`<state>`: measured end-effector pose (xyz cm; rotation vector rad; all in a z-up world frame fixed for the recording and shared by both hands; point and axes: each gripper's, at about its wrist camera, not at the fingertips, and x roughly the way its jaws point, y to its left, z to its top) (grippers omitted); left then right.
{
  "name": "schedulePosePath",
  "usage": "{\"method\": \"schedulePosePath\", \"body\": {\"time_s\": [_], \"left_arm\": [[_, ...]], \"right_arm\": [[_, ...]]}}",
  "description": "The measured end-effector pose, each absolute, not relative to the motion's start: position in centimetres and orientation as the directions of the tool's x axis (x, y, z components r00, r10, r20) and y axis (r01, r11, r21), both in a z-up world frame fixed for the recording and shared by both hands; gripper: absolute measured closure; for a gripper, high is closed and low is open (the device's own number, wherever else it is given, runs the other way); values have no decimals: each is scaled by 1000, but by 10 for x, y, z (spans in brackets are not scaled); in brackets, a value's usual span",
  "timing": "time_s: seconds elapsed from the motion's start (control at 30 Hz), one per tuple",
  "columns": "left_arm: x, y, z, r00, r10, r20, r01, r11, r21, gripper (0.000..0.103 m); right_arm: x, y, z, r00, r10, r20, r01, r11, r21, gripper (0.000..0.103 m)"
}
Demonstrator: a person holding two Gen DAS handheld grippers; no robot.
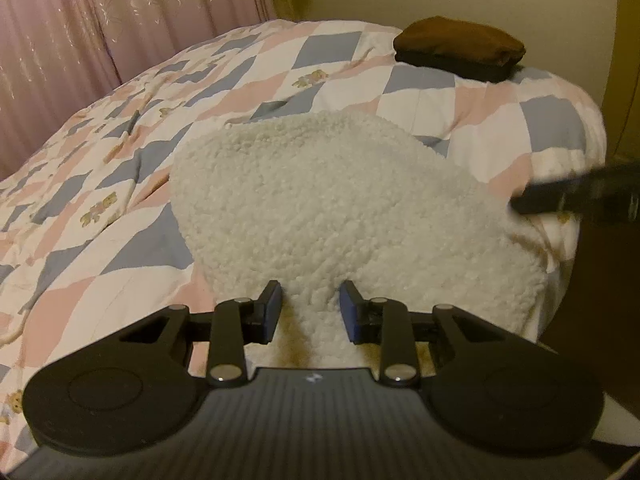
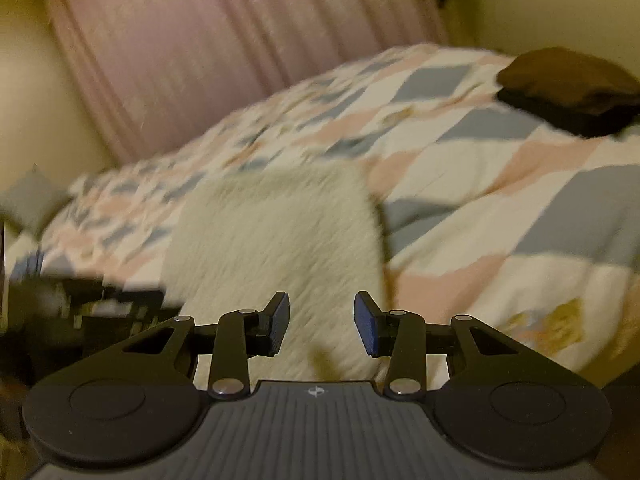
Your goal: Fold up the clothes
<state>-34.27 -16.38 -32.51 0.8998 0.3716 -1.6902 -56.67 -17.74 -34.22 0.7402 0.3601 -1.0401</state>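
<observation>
On the quilt near the bed's front edge lies the white fleece garment (image 1: 320,200), a thick, rounded bundle. My left gripper (image 1: 310,312) has its blue pads on either side of a bunched edge of that fleece; the fabric fills the gap between them, so I read it as pinching the garment. My right gripper (image 2: 322,322) also has fleece running between its pads, but that view is blurred and I cannot tell whether the pads press it or stand clear. From the left wrist, the right gripper's dark finger shows at the bundle's far side. Around it spreads the patchwork quilt (image 1: 120,160), pink, grey-blue and white. Well apart, at the far corner, sits a folded brown garment (image 1: 460,46). Pink curtains (image 1: 100,20) hang behind.
</observation>
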Motion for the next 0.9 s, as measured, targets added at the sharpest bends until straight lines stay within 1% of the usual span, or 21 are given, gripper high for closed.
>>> {"method": "schedulePosePath", "body": {"time_s": [0.03,0.07,0.1,0.13,0.4,0.57,0.7,0.8,0.9], "left_arm": [[-343,-164,-326,-72,-683,-727,927,-315,204,76],[-344,-165,-326,-65,-681,-729,928,-309,207,75],[-345,-165,-326,-58,-680,-731,929,-304,209,75],[-346,-165,-327,-50,-678,-733,931,-298,212,75],[-350,-161,-320,-15,-679,-734,935,-270,230,75],[-349,-154,-315,-11,-682,-731,940,-257,225,75],[-346,-137,-303,-49,-694,-719,946,-264,189,75],[-345,-125,-303,-93,-691,-717,949,-279,145,73],[-347,-125,-321,-89,-658,-748,952,-277,129,71]], "right_arm": [[-559,-178,-349,474,-631,-615,880,304,365,66],[-553,-182,-359,432,-624,-651,902,287,323,67],[-549,-186,-369,403,-618,-675,915,282,288,68],[-548,-188,-374,401,-614,-680,916,281,287,68],[-559,-187,-369,425,-614,-665,904,265,334,68],[-558,-182,-367,420,-619,-663,907,264,329,68],[-563,-177,-361,423,-635,-646,904,250,346,67],[-567,-171,-356,429,-659,-617,900,256,352,66],[-559,-172,-362,406,-644,-648,914,266,308,65]]}}
